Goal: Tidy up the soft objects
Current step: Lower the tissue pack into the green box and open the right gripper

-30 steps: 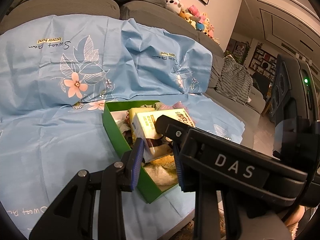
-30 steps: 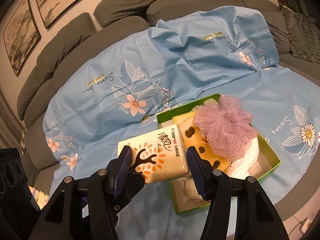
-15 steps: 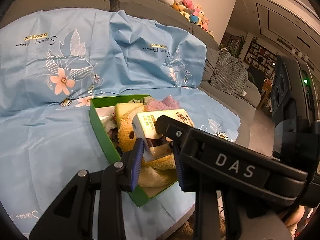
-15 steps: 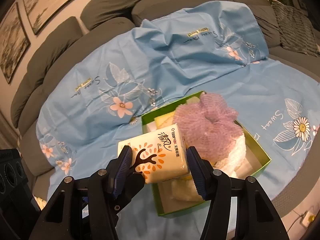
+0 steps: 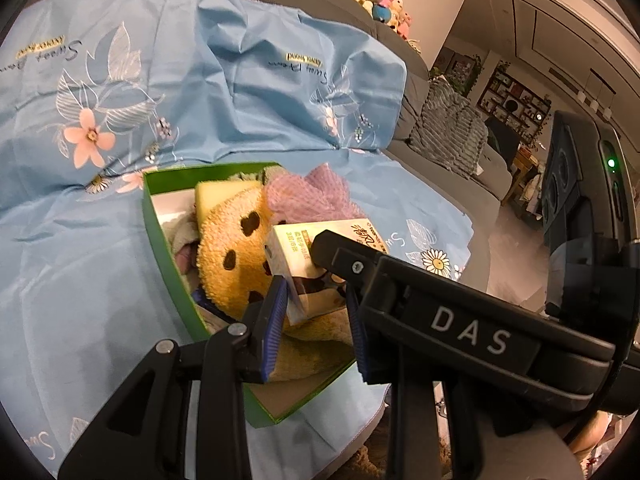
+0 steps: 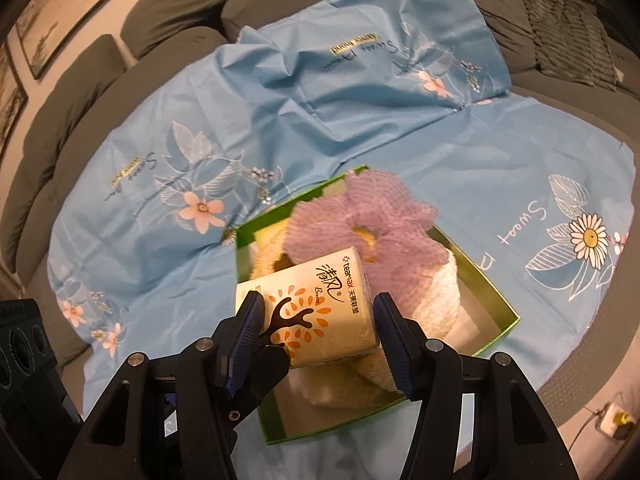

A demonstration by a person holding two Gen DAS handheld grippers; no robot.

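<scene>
Tissue pack (image 6: 320,308) held above green box (image 6: 496,292), clamped by both grippers: R gripper (image 6: 318,338) jaws abt half open on its 2 long sides, L gripper (image 5: 316,320) jaws narrow, pinching 1 end. Box holds spotted yellow towel (image 5: 232,248) + purple mesh pouf (image 6: 360,224). Box sits on blue floral sheet (image 6: 280,120) over grey sofa (image 6: 168,12).

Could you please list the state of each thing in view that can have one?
Tissue pack: gripped by both grippers, over the box.
Green box: open, nearly full.
Purple mesh pouf: on top of box contents.
Left hand-held gripper: shut on pack.
Right hand-held gripper: shut on pack.
</scene>
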